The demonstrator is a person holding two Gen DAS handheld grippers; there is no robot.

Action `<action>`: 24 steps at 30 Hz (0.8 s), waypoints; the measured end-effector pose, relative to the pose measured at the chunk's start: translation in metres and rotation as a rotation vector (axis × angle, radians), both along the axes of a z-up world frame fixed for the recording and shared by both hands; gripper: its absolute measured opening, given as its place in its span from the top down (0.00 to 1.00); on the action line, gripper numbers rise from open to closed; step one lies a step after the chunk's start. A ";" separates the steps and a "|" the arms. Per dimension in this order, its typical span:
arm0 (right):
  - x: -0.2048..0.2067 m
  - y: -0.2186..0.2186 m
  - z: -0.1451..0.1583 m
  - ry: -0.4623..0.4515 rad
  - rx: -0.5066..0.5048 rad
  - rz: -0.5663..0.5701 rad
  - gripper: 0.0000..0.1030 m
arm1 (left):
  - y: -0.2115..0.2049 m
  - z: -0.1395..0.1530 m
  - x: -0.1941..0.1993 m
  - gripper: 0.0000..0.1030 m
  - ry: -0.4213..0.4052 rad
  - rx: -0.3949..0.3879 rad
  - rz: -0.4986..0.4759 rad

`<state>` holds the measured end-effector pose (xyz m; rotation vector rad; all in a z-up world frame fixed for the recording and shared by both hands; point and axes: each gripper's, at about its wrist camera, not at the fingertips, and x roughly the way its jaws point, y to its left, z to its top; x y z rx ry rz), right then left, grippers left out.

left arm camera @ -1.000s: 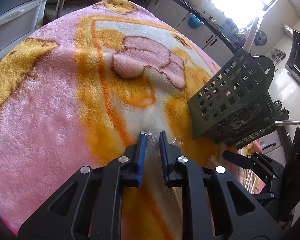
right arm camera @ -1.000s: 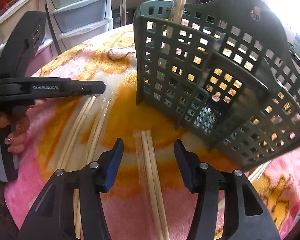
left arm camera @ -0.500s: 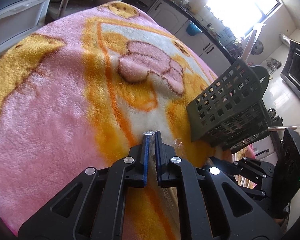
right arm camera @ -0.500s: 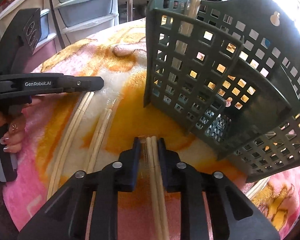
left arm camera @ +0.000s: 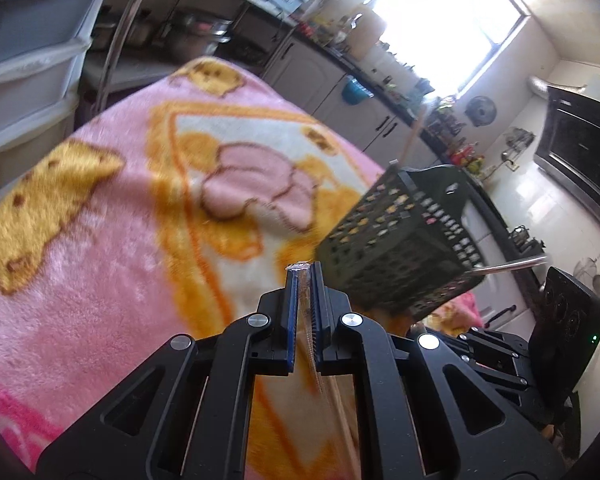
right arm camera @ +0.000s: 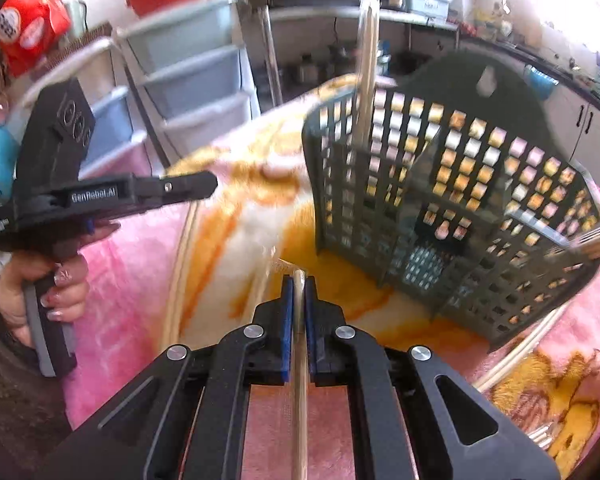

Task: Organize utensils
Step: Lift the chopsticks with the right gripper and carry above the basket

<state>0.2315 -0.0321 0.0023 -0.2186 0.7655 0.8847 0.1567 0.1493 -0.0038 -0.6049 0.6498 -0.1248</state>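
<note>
My left gripper (left arm camera: 305, 271) is shut on the end of a clear-wrapped pair of wooden chopsticks (left arm camera: 315, 364), lifted off the pink and orange blanket (left arm camera: 100, 264). My right gripper (right arm camera: 299, 280) is shut on another wrapped chopstick pair (right arm camera: 300, 408), which runs back under the camera. The dark green lattice utensil basket (right arm camera: 452, 200) stands tilted on the blanket just ahead and right of the right gripper. One chopstick pair (right arm camera: 367, 60) stands upright in it. In the right wrist view the left gripper (right arm camera: 210, 186) hovers at the left, held by a hand (right arm camera: 56, 284).
More chopstick pairs lie on the blanket: one (right arm camera: 180, 272) below the left gripper, another (right arm camera: 528, 348) by the basket's right foot. Plastic drawers (right arm camera: 196, 80) stand behind the table. Kitchen cabinets (left arm camera: 340, 92) and a bright window (left arm camera: 440, 20) lie beyond.
The right gripper's jaws closed on the chopstick pair that lay between them. Both grippers then rose from the blanket and tipped up, each carrying its chopsticks.
</note>
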 end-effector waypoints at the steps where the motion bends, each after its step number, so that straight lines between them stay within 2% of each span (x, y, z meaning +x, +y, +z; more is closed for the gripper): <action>1: -0.001 -0.004 0.005 -0.007 0.026 -0.004 0.94 | -0.001 0.006 -0.002 0.97 -0.015 -0.003 -0.005; 3: -0.004 -0.016 0.018 -0.028 0.093 -0.018 0.94 | -0.006 0.017 -0.006 0.97 -0.045 -0.001 -0.018; 12: -0.017 -0.065 0.075 -0.249 0.298 -0.109 0.94 | -0.028 0.063 -0.010 0.97 -0.155 0.015 -0.093; 17: -0.013 -0.083 0.098 -0.327 0.360 -0.167 0.94 | -0.045 0.086 -0.009 0.97 -0.211 0.040 -0.134; 24: -0.007 -0.092 0.116 -0.373 0.404 -0.216 0.94 | -0.064 0.113 -0.004 0.97 -0.270 0.065 -0.192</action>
